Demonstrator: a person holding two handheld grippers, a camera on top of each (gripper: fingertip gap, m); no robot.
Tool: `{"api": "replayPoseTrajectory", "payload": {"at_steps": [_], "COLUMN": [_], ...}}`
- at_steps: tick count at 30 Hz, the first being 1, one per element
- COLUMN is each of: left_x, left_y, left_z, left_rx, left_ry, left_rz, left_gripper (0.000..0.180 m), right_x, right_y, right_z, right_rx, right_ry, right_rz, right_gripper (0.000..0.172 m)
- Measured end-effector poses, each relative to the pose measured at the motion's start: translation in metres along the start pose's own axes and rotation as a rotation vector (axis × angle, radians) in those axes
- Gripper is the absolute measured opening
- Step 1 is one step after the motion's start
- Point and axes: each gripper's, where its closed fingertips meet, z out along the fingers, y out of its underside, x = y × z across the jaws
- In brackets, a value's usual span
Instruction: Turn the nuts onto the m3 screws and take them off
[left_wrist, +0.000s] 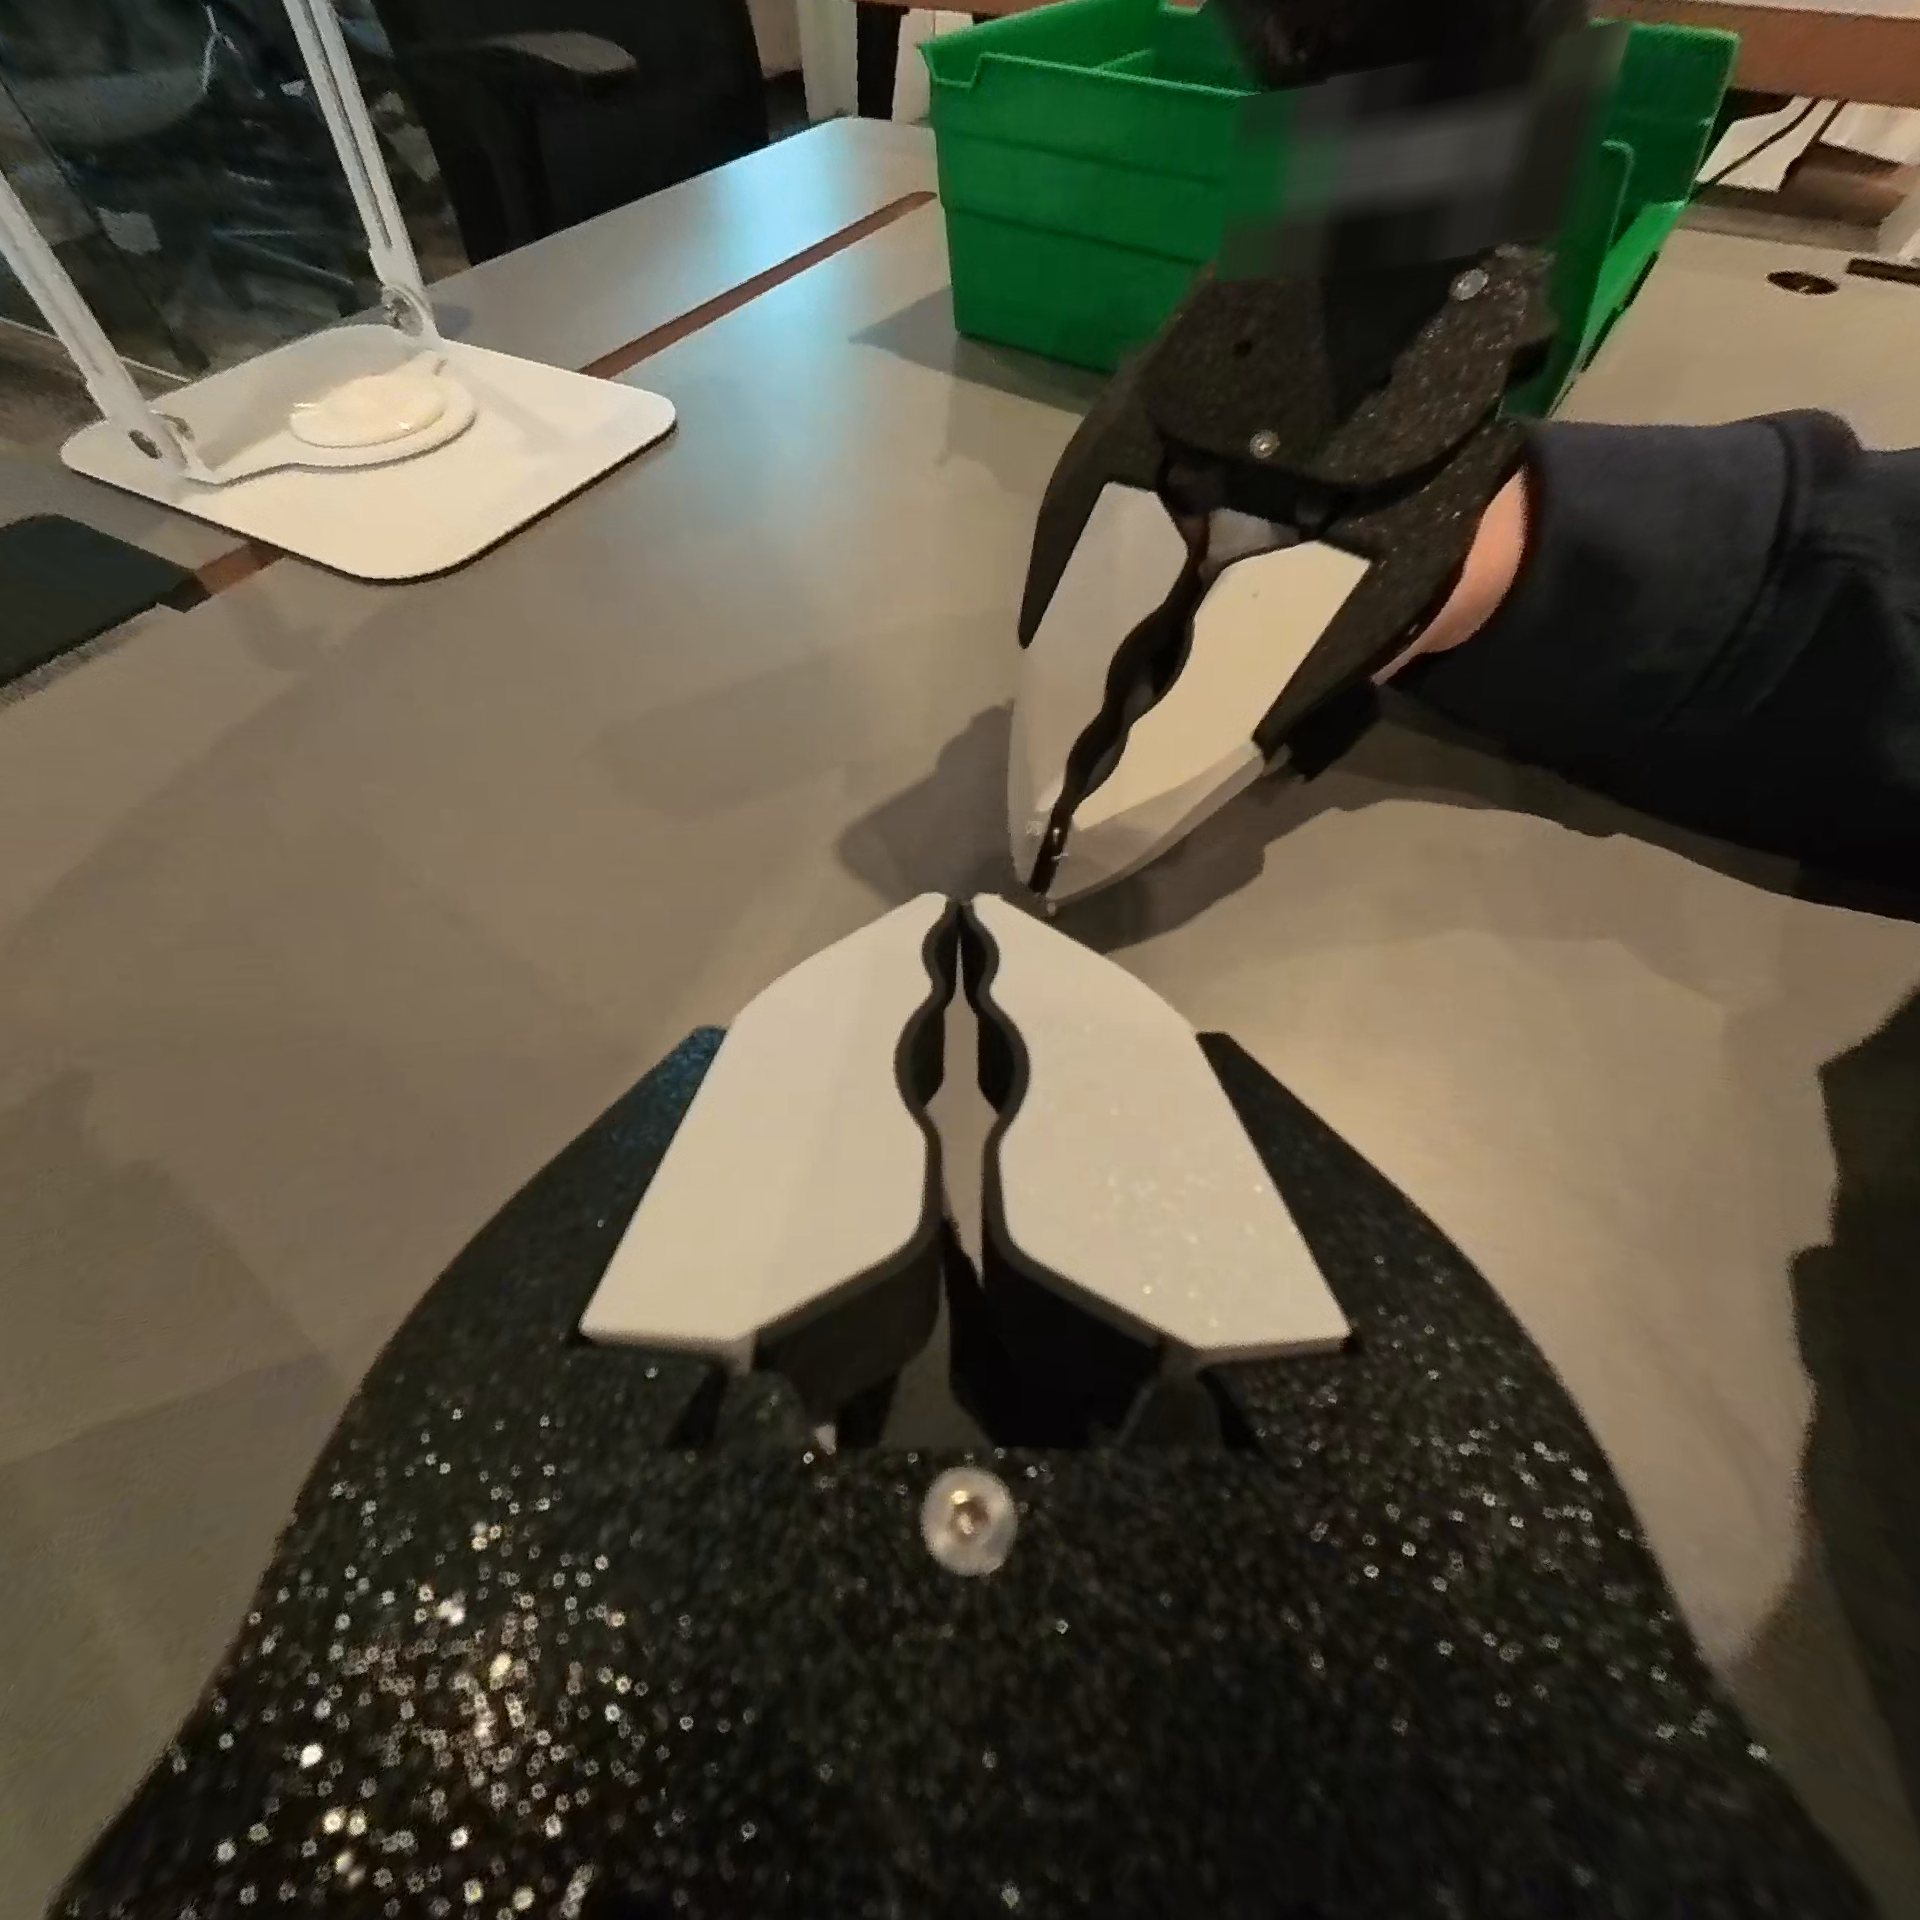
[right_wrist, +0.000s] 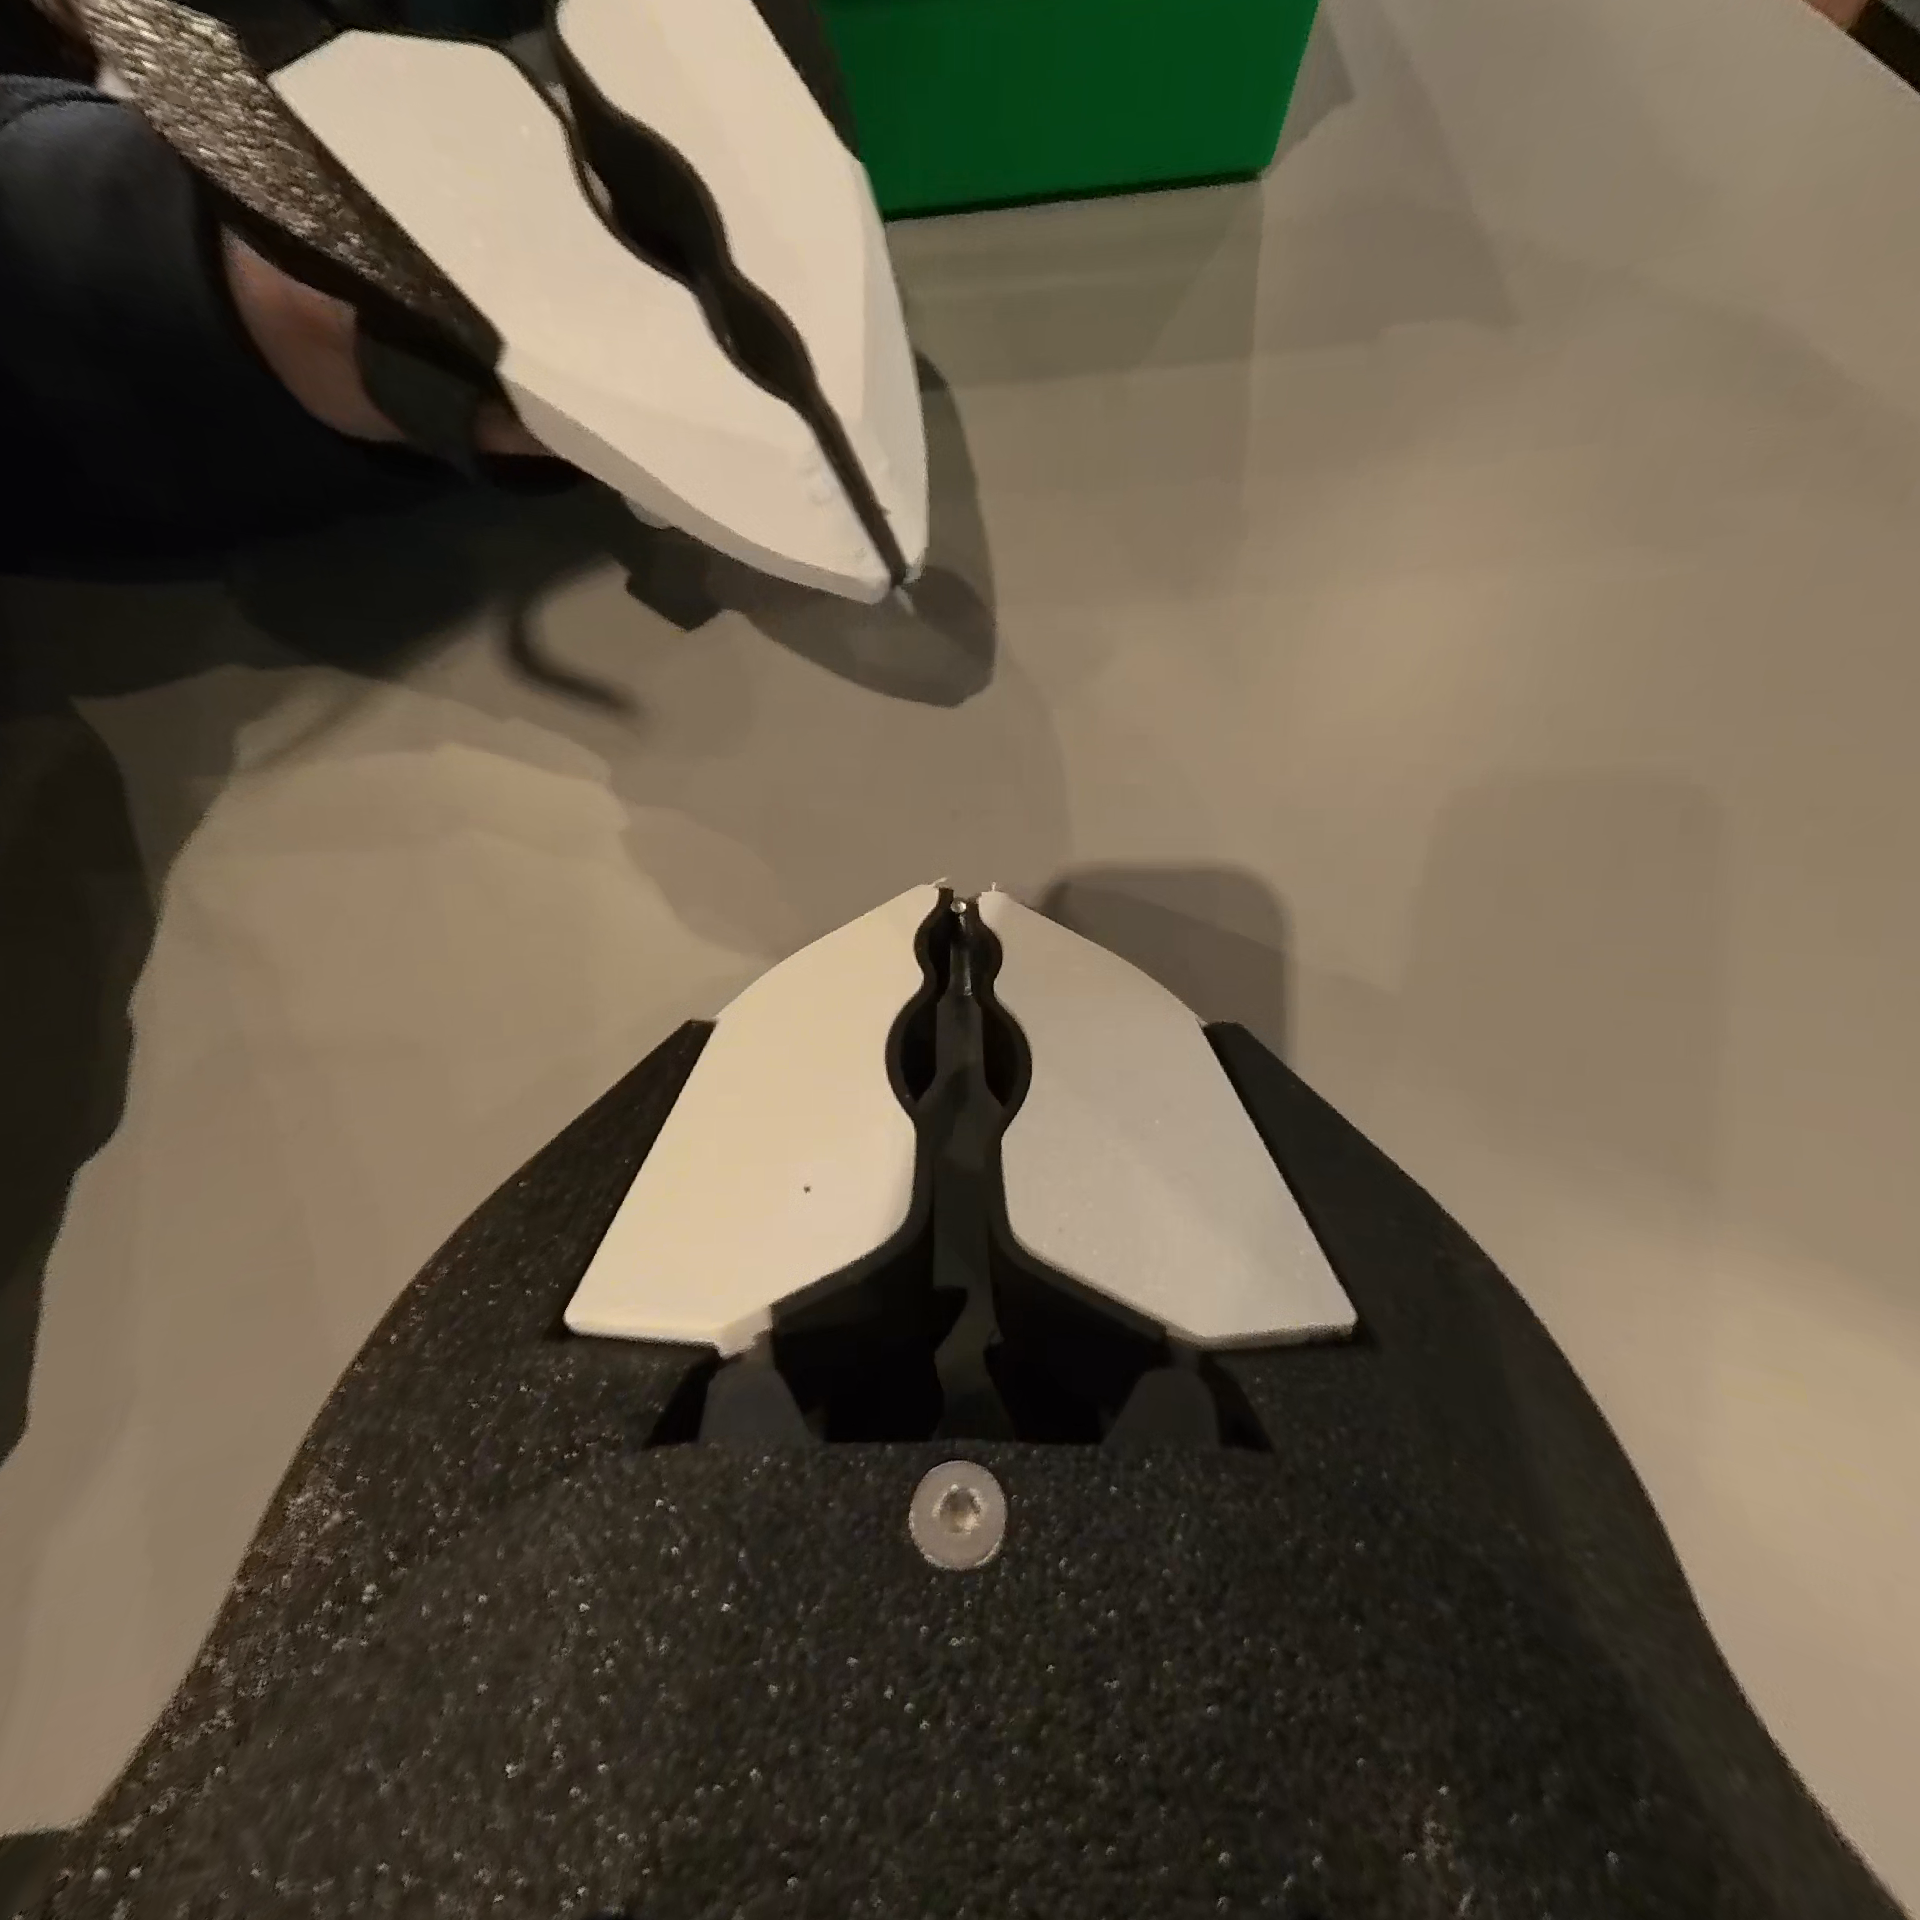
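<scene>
The grey worktop (left_wrist: 416, 831) carries a green bin (left_wrist: 1091, 208) at its far side, which serves as my reference. A white stand base (left_wrist: 416, 457) sits well to the left of the bin and plays no part in the work. My two tools meet on the near side of the bin, tip to tip and close above the surface. I judge they are placed this way so that one steadies a fastener while the other works on its end. My right hand-held gripper (right_wrist: 961, 896) slopes down from the bin side. Its fingers are all but closed on a slim dark shaft that lies along the slot between the pads, which I take to be the m3 screw (right_wrist: 966, 977). My left hand-held gripper (left_wrist: 961, 906) points toward the bin with its fingers fully together, and I can make out nothing between them. The left wrist view shows how near the two tips stand, and it shows the screw's lower end at the right tool's point. It also shows a small bright speck (left_wrist: 1051, 907) just beside my left tip. That speck may be a nut, but it is too small to confirm. The right wrist view shows the shaft lengthwise in the slot and a shiny end at the fingertips.
</scene>
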Motion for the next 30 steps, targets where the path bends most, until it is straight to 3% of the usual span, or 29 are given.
{"api": "replayPoseTrajectory", "payload": {"at_steps": [5,13,23,30], "left_x": [-0.005,-0.012,-0.020,-0.020], "left_y": [-0.002,-0.007,-0.002,0.001], "left_z": [-0.002,-0.008,-0.012,-0.010], "left_rx": [0.020,0.057,0.060,0.049], "left_ry": [-0.036,-0.091,-0.122,-0.111], "left_rz": [0.017,0.036,0.023,0.018], "left_gripper": [0.000,0.000,0.000,0.000], "right_x": [-0.022,-0.052,-0.042,-0.040], "right_y": [-0.025,-0.040,-0.022,-0.020], "right_z": [-0.003,0.016,0.036,0.036], "right_rx": [0.159,0.209,0.012,-0.005], "right_ry": [-0.073,-0.191,-0.218,-0.227], "right_rz": [-0.174,-0.412,-0.413,-0.384], "right_gripper": [0.002,0.002,0.003,0.003]}}
